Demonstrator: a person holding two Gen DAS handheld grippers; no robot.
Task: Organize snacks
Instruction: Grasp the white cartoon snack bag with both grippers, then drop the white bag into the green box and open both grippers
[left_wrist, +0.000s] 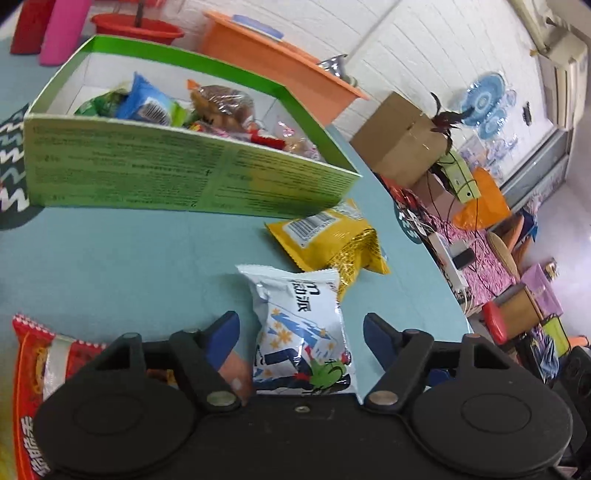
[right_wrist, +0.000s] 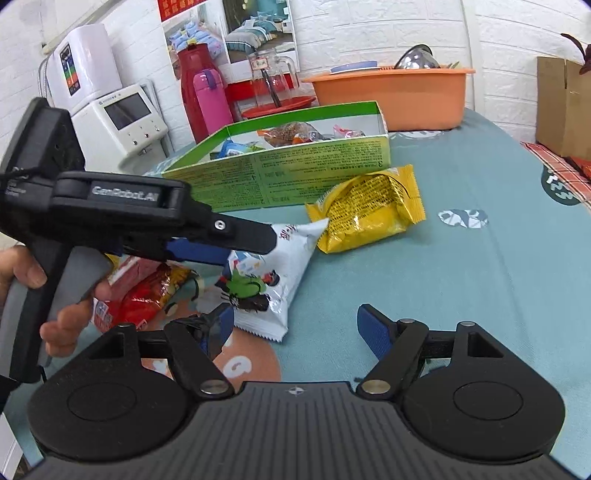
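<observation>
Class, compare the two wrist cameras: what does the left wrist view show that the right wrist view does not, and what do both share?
Only the left wrist view: a blue patterned fan on the wall.

Only the right wrist view: a white water dispenser, a person's hand gripping the left gripper, and the open right gripper.

Both: the green cardboard box of snacks, the yellow foil snack packet and the white snack packet.

box (left_wrist: 177, 173) green, white inside | packet (left_wrist: 301, 332) white, blue-and-green print | pouch (right_wrist: 369, 210) yellow | wrapper (left_wrist: 31, 365) red, seemingly yellow-lettered | cloth (right_wrist: 461, 295) teal
</observation>
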